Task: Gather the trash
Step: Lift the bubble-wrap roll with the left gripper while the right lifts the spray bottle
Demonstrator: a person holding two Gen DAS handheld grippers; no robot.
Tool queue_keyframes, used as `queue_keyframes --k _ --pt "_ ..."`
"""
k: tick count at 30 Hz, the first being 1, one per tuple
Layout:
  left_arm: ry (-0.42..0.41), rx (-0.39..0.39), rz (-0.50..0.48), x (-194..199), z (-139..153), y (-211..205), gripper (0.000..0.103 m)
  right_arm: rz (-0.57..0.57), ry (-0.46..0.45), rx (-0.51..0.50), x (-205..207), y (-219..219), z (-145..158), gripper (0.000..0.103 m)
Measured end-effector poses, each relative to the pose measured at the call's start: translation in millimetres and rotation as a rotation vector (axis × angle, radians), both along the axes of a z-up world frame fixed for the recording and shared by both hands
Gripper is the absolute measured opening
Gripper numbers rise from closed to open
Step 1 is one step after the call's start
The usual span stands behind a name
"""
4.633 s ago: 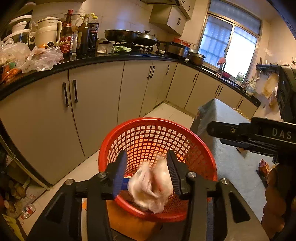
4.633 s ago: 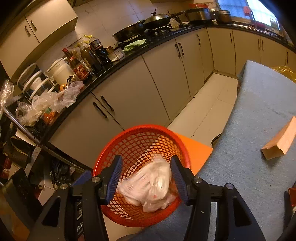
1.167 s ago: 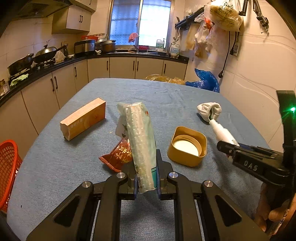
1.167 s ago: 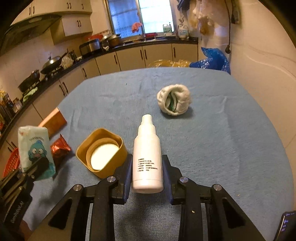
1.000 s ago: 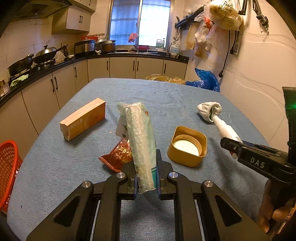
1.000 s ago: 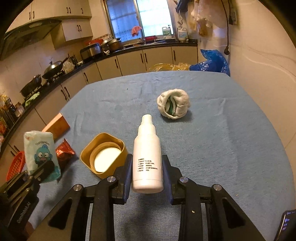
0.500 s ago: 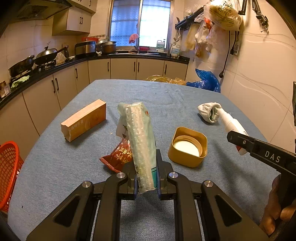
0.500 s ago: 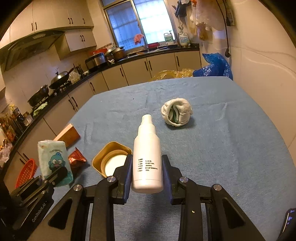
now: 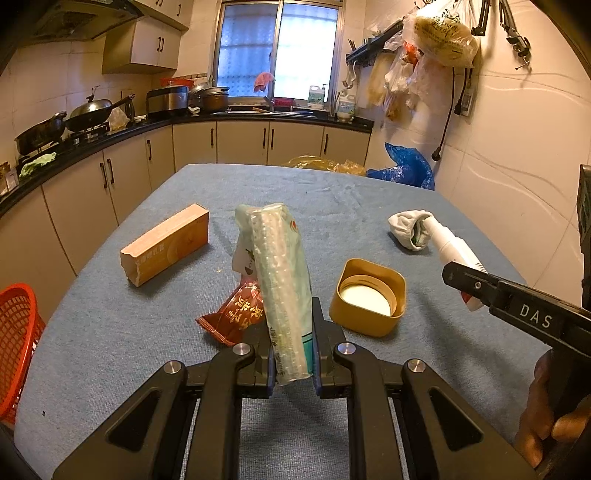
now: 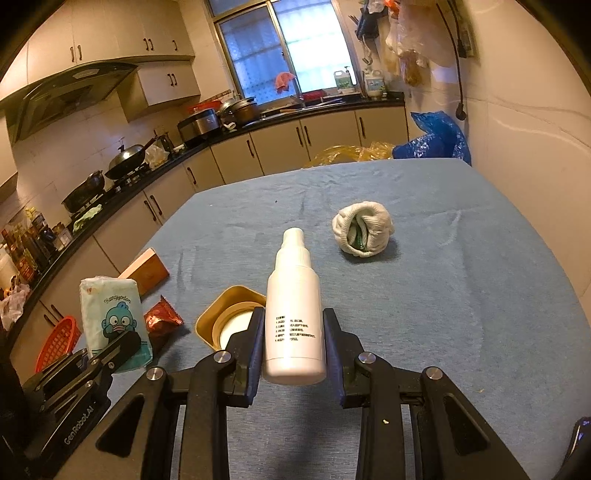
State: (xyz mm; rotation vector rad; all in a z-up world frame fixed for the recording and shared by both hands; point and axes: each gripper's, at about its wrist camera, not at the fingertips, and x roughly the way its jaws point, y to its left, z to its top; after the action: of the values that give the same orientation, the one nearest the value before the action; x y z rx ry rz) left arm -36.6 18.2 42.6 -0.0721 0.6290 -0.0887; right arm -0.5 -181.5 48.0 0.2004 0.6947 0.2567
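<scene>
My left gripper (image 9: 291, 339) is shut on a pale green tissue pack (image 9: 282, 280), held edge-on above the blue table; the right wrist view shows its cartoon face (image 10: 114, 321). A white spray bottle (image 10: 295, 314) is clamped upright-forward in my right gripper (image 10: 293, 347), which appears at the right of the left wrist view (image 9: 461, 275). On the table lie a red snack wrapper (image 9: 232, 314), a tan carton (image 9: 166, 247), a yellow square lid (image 9: 369, 297) and a rolled white sock (image 10: 364, 229). The red mesh basket (image 9: 16, 339) stands off the table's left edge.
Kitchen counters with pans and pots run along the left and far walls. Yellow and blue plastic bags (image 9: 402, 171) sit beyond the table's far end. Bags hang on the right wall (image 9: 439, 33). A hand (image 9: 550, 421) holds the right gripper's handle.
Both grippers left the basket and now hold new items over the table. In the last second the right gripper tilted upward with the bottle; the left one stayed still.
</scene>
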Motion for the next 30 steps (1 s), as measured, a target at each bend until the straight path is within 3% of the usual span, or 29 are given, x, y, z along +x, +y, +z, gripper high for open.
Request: queue_keyframes --k 18,30 --pt "-0.023 0.029 0.012 -6.4 8.4 -6.0 0.013 0.037 -0.037 -0.012 -6.5 9.2 5.5 0.032" --pt "-0.041 0.029 0.012 -35.9 26.2 2.2 0.013 0.075 -0.017 0.014 -27.4 21.2 12.3 0.032"
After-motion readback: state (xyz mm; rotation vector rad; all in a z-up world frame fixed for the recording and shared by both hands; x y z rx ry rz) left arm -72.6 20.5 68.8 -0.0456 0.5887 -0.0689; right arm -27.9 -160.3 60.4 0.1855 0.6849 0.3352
